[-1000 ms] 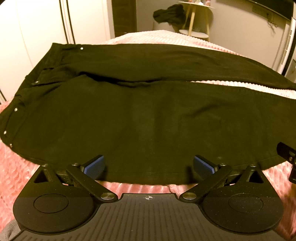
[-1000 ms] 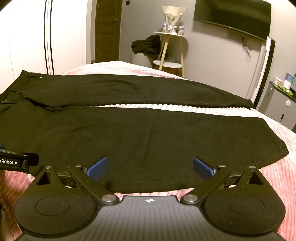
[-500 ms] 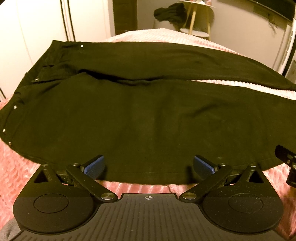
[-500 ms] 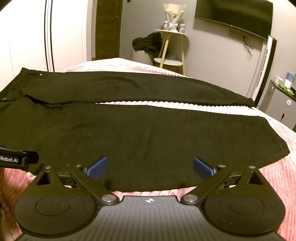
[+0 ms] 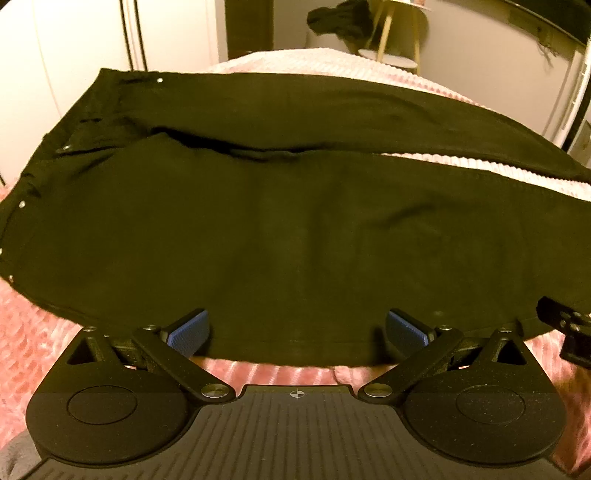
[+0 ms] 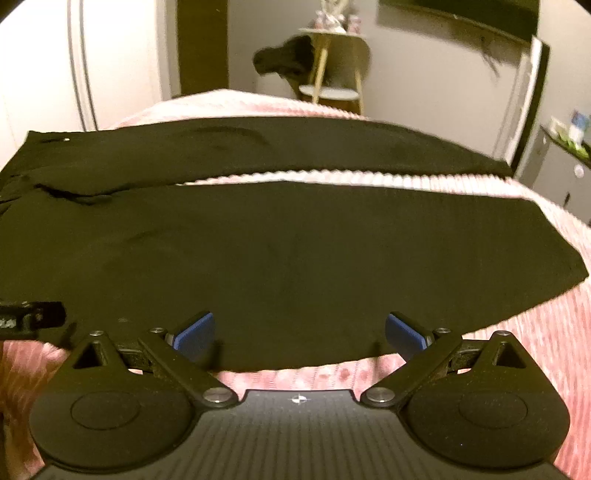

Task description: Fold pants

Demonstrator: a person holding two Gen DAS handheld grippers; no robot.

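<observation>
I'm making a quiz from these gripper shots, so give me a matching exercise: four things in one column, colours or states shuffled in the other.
Things:
1. pants
2. bedspread
3. left gripper
4. finger pads

Descriptions:
A. blue
B. pink, ribbed
C. open, at the near edge of the cloth
D. black, spread flat with legs apart

Pairs: 1-D, 2-B, 3-C, 4-A

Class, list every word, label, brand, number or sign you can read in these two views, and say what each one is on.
None can be read.
Left tool, seen at the right view's left edge: a whitish mark, too blurred to read.
Items on the cabinet at far right: too small and blurred.
Items on the side table: blurred, no text legible.
Pants: only metal studs, no label showing.
</observation>
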